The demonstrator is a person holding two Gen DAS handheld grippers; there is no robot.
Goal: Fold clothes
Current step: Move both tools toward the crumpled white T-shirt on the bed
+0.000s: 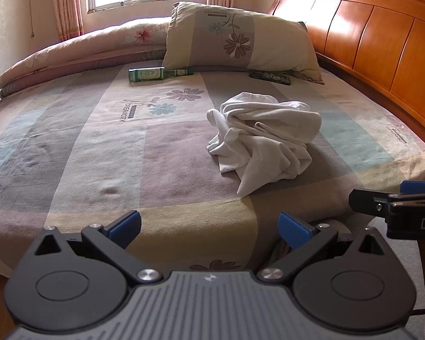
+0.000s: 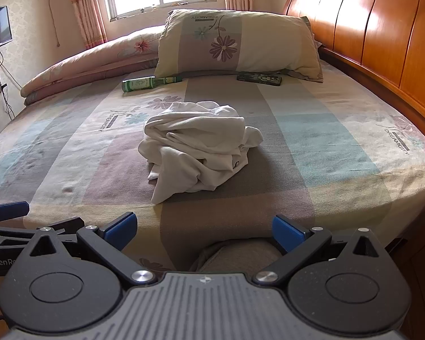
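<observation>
A crumpled white garment (image 1: pixel 262 138) lies in a heap on the bed; it also shows in the right wrist view (image 2: pixel 197 146). My left gripper (image 1: pixel 209 228) is open and empty, held above the bed's near edge, short of the garment and to its left. My right gripper (image 2: pixel 204 231) is open and empty, also at the near edge, facing the garment. The right gripper shows at the right edge of the left wrist view (image 1: pixel 396 201). The left gripper shows at the left edge of the right wrist view (image 2: pixel 8 212).
The bed (image 1: pixel 70 147) has a patchwork floral sheet. A green bottle (image 1: pixel 155 74) and a dark flat case (image 1: pixel 270 78) lie near the pillow (image 1: pixel 238 39). A folded quilt (image 1: pixel 79 51) lies along the far side. A wooden headboard (image 1: pixel 376 42) stands at right.
</observation>
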